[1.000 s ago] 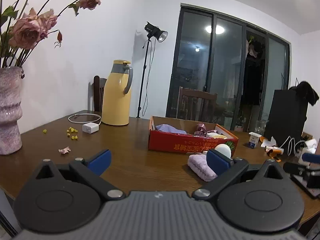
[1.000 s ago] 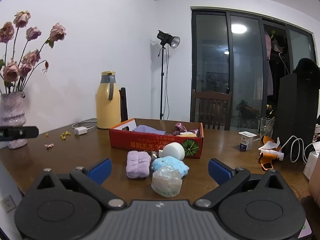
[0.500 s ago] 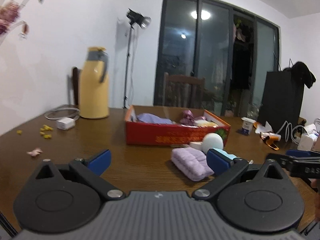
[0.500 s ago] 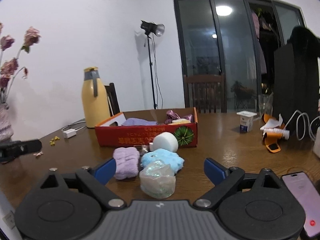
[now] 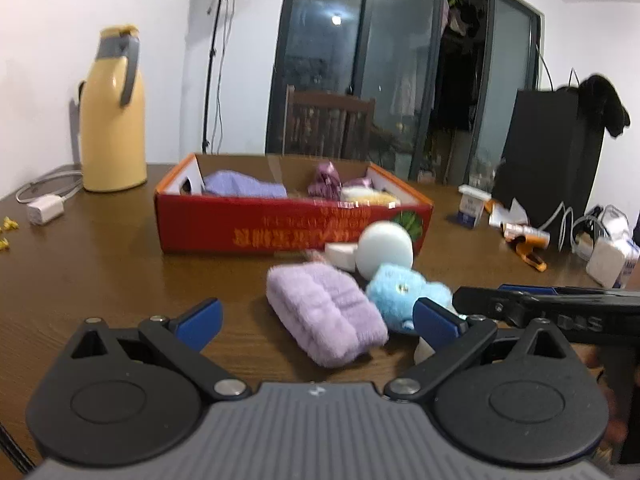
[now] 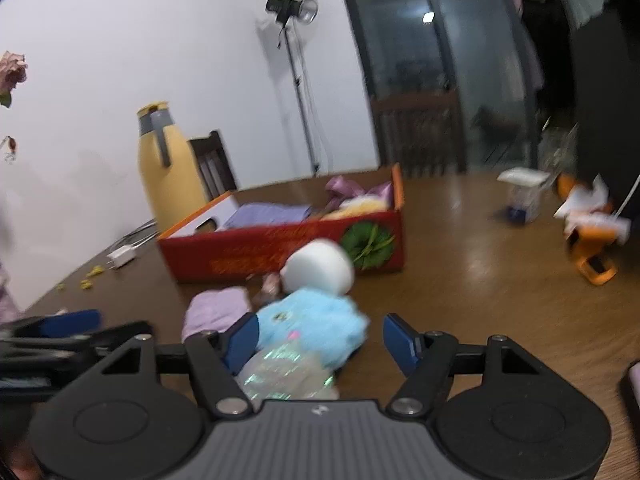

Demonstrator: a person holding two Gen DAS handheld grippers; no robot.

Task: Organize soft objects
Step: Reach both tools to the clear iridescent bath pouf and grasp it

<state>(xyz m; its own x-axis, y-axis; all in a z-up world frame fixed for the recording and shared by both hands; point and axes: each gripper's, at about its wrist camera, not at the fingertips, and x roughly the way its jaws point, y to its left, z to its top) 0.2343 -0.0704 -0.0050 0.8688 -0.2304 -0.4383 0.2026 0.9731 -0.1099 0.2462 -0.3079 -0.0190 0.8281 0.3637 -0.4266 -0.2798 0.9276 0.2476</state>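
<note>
Right gripper (image 6: 318,338) closing around blue plush toy (image 6: 316,320) before red box (image 6: 280,246), not yet gripping; left gripper (image 5: 318,322) wide open, empty.

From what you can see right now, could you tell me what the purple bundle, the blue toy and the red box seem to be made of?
Purple bundle: fuzzy plush fabric, folded in soft ridges. Blue toy: fluffy plush, its pile visible. Red box: likely printed cardboard, with thin, straight walls and a brown inside.
</note>
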